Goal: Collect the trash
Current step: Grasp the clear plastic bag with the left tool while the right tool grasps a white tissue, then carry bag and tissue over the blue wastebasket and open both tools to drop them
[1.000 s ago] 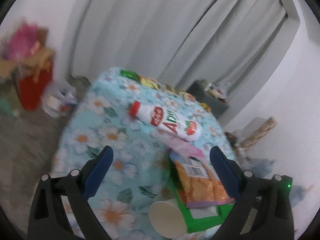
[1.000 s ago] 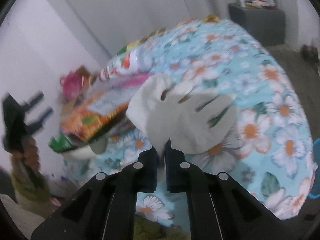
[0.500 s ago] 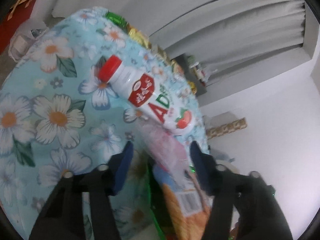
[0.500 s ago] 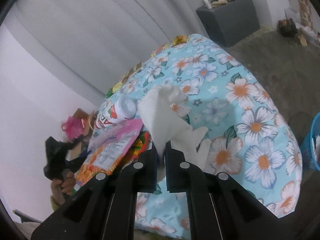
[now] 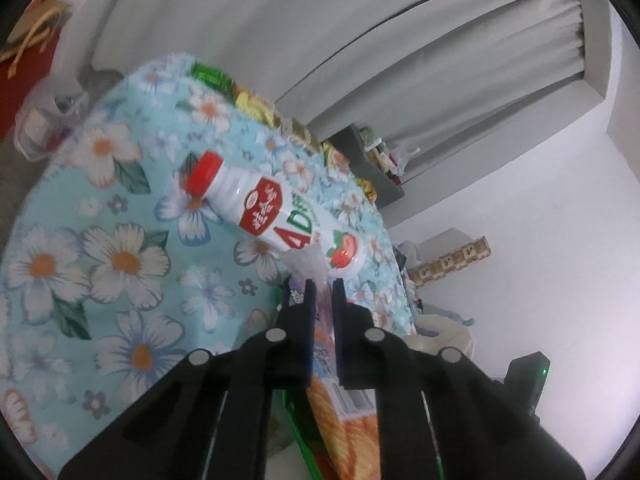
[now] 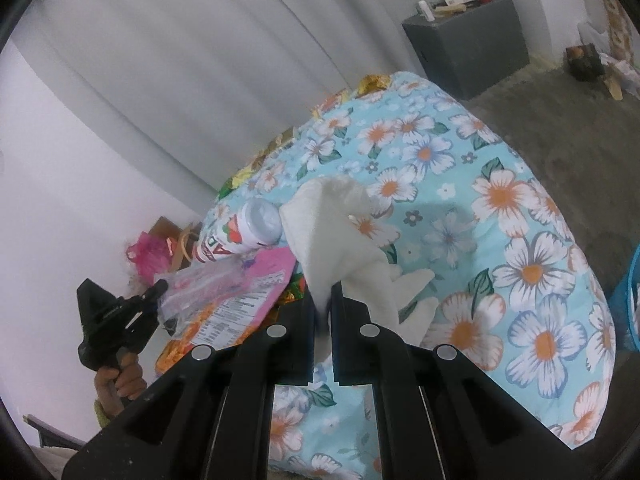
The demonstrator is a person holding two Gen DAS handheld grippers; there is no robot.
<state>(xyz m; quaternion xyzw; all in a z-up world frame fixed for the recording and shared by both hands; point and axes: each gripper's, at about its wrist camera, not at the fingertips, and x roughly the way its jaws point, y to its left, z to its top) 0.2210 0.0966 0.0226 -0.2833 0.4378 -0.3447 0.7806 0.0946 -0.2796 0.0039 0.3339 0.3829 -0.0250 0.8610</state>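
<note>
Right claw [image 6: 323,292] pinches white glove [image 6: 340,236]; left claw [image 5: 322,285] pinches pink wrapper [image 5: 308,264].

Your left wrist camera looks forward along the left hand-held gripper [image 5: 320,286], tilted, close over the table [image 5: 100,248] with the flowered cloth, facing the curtain [image 5: 360,40] and a white wall. Your right wrist camera looks along the right hand-held gripper [image 6: 322,292] from the table's opposite side, a little farther back, toward the curtain and the grey cabinet [image 6: 468,52]. Both views share the table, the bottle [image 5: 276,216] [image 6: 244,232] lying on it, the pink packet [image 6: 240,280] and the cabinet. The right view also catches your left hand-held gripper at its left edge.
</note>
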